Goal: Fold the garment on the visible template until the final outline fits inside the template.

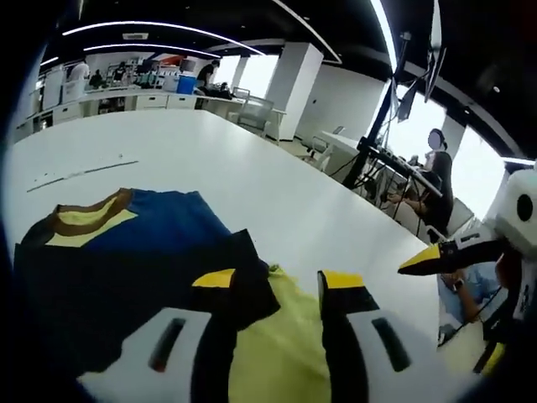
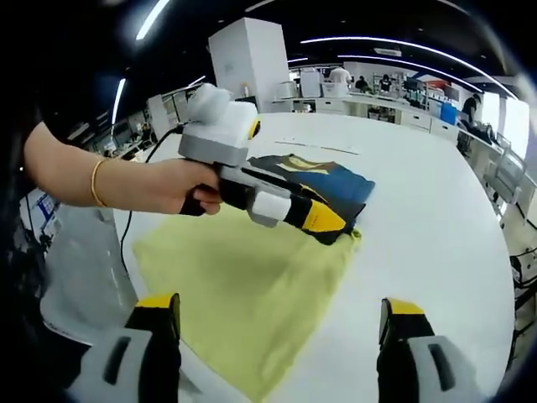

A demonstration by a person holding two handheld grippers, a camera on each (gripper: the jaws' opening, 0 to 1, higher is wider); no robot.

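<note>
A navy and black garment [image 1: 143,243] with a yellow and brown collar lies on the white table [image 1: 252,168]. Its near edge overlaps a yellow-green template sheet [image 1: 285,344]. My left gripper [image 1: 277,281] is open, its jaws standing either side of the garment's black edge where it meets the sheet. From the right gripper view, the left gripper [image 2: 323,220] rests its tips on the garment [image 2: 327,180] at the far corner of the template [image 2: 243,285]. My right gripper [image 2: 278,315] hangs wide open over the template's near part, holding nothing. Its yellow tip [image 1: 424,260] enters from the right.
A hand [image 2: 159,185] holds the left gripper. The table [image 2: 436,235] is bare white to the right of the template. A thin tape line [image 1: 75,175] marks the table beyond the garment. A black stand [image 1: 369,151] and a seated person [image 1: 438,180] are past the table's edge.
</note>
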